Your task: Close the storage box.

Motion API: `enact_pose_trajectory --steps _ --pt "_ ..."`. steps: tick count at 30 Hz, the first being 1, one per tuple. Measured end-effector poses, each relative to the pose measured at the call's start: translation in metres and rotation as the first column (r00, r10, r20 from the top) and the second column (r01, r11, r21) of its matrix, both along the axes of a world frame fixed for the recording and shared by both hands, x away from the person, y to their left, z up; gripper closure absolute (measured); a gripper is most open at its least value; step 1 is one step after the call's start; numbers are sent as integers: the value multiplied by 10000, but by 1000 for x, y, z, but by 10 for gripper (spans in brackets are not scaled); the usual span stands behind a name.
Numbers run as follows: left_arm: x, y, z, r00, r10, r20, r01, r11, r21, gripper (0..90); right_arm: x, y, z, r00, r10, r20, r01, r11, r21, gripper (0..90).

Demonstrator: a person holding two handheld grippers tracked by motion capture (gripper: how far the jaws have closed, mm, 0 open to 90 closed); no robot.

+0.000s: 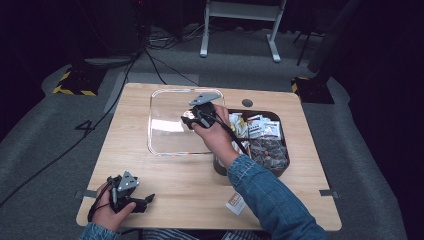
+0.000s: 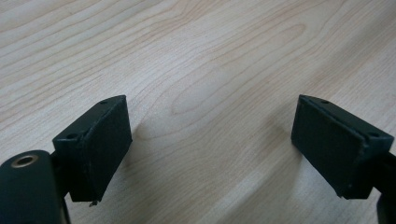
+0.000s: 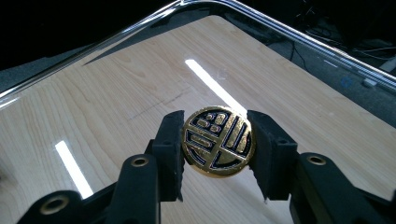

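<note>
Right forearm (image 1: 270, 195) is covering the near corner of the dark tray (image 1: 282, 167); packet (image 1: 235, 204) print is staying too small to read; sleeve is running off the bottom edge.

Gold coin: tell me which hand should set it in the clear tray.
Right. The right gripper already clamps the coin over the tray. The left gripper sits open and empty near the table's front edge.
</note>
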State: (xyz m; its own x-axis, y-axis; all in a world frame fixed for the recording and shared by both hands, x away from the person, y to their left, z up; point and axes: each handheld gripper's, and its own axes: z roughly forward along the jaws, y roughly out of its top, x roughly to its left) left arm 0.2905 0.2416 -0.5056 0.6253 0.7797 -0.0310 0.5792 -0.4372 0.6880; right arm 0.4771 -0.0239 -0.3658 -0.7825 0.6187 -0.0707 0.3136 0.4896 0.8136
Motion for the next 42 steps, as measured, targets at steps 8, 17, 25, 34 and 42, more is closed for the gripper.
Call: enact_pose_trajectory --steps 8,17,25,34,42 --pt "3 0 0 10000 -27 45 26 10000 67 125 -4 -33 8 9994 -347 52 349 9990 -292 590" --pt "3 0 0 10000 -40 22 40 10000 82 125 -8 -80 15 9949 -1008 11 1008 9949 -99 590" --pt "3 0 0 10000 -35 15 35 10000 72 125 -16 -114 23 9904 -1384 73 1383 9904 83 590" --pt "3 0 0 10000 -31 20 31 10000 79 125 -25 -146 27 9843 -1763 67 1762 9843 43 591" --pt "3 0 0 10000 -32 21 32 10000 76 125 -34 -168 17 9801 -1981 -95 1980 9802 -80 590"
